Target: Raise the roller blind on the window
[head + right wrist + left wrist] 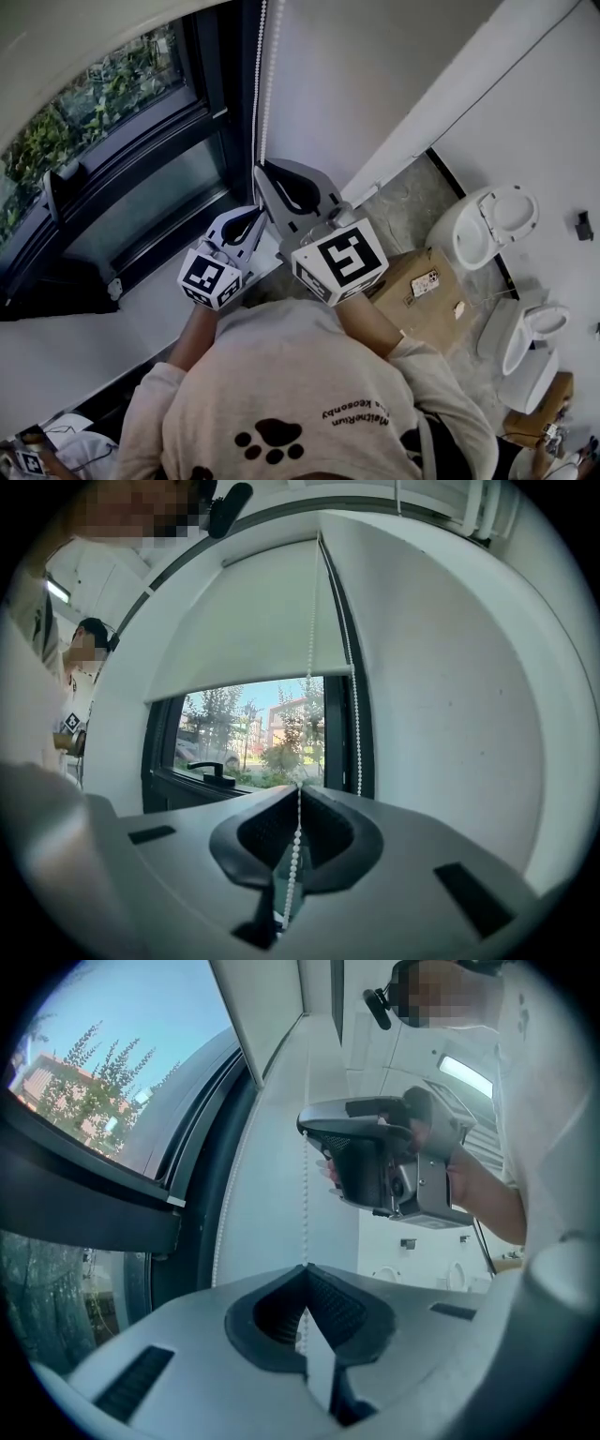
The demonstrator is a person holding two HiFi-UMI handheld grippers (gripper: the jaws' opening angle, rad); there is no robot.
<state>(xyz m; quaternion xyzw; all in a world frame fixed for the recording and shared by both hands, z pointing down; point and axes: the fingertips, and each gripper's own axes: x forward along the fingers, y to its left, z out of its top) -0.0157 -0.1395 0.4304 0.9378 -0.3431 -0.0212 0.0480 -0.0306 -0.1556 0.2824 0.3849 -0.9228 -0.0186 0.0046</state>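
A white roller blind (244,621) covers the upper part of the dark-framed window (122,159). Its white bead chain (263,84) hangs at the window's right side, next to the white wall. My right gripper (298,787) is shut on one strand of the chain (309,667); the other strand (354,733) hangs free beside it. Just below, my left gripper (304,1267) is shut on the same chain (305,1204), with the right gripper (375,1162) above it. In the head view the left gripper (255,214) sits under the right gripper (263,171).
A black window handle (211,771) sits on the lower frame. On the floor to the right stand two white toilets (487,220) (530,328) and a cardboard box (422,281). Another person (80,696) stands at the left.
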